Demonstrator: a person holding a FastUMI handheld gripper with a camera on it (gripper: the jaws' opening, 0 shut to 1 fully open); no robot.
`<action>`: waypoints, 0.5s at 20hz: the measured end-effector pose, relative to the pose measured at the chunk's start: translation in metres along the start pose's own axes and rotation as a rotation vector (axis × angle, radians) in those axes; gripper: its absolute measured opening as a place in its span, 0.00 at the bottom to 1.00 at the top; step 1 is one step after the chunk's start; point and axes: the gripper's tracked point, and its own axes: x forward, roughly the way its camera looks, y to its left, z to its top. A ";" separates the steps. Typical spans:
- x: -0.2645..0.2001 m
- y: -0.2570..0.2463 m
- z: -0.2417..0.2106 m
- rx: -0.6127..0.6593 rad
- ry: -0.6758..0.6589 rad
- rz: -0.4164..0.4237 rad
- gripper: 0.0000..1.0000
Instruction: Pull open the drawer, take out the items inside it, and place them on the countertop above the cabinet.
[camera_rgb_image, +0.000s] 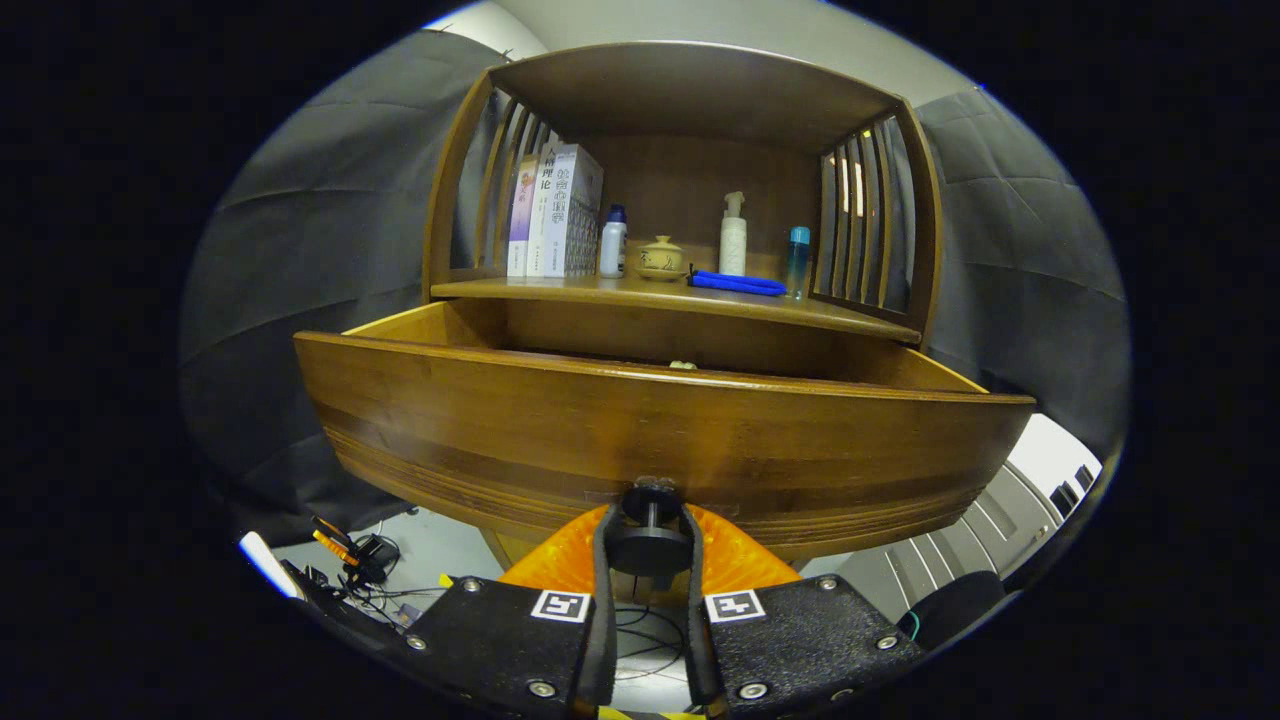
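The wooden drawer (660, 430) stands pulled out of the cabinet, its front panel right ahead of me. A black round knob (650, 545) juts from the panel's lower middle. My gripper (648, 530) has its two orange fingers (560, 555) closed around that knob, one on each side. Over the drawer's front rim a small pale item (684, 365) just peeks out; the rest of the inside is hidden. Above the drawer lies the countertop (690, 300).
On the countertop stand some books (560, 212), a white bottle (613, 243), a small lidded pot (660, 259), a pump bottle (733, 236), a blue cloth (738, 284) and a blue-capped bottle (797, 260). Slatted sides flank the shelf. Cables and tools (350, 560) lie on the floor.
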 end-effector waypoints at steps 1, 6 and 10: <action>-0.005 0.001 -0.003 -0.006 0.004 -0.001 0.28; -0.023 0.004 -0.011 -0.022 0.011 0.003 0.28; -0.025 0.007 -0.010 -0.007 0.002 0.013 0.33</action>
